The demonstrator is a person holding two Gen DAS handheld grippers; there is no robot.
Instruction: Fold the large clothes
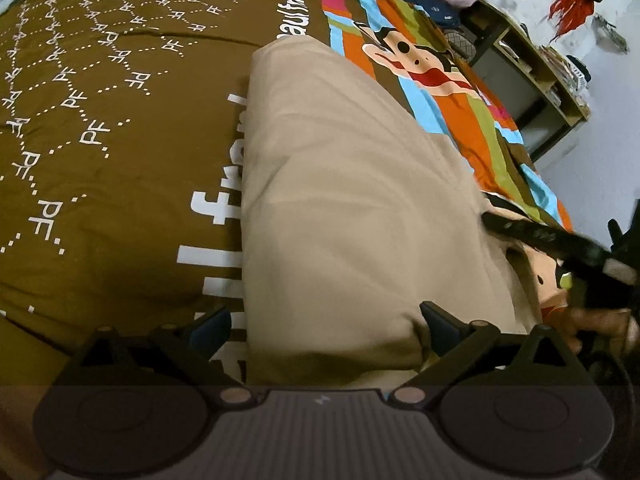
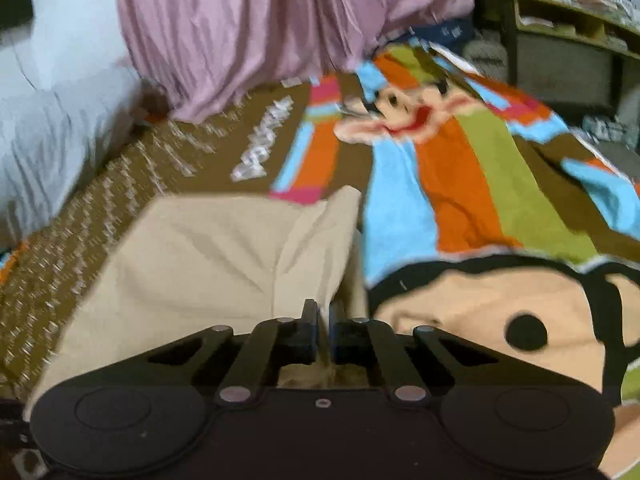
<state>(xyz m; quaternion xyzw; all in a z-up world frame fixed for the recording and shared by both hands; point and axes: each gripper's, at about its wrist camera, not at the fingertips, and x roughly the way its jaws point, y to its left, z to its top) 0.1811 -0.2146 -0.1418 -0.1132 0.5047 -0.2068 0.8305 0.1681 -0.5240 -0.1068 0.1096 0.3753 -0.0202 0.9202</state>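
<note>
- Beige garment (image 1: 344, 200): soft, light, likely floppy; best gripped at its 6 o'clock edge
- Left gripper (image 1: 324, 326) spread wide
- Right gripper (image 2: 324, 320) pinching garment's edge

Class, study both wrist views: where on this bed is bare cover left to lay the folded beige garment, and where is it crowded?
Free: the brown lettered cover left of the beige garment, and the striped cartoon cover to its right, up to the shelf. Crowded: the far end under the pink bedding, and the garment's near edge, where the left gripper and right gripper work.
</note>
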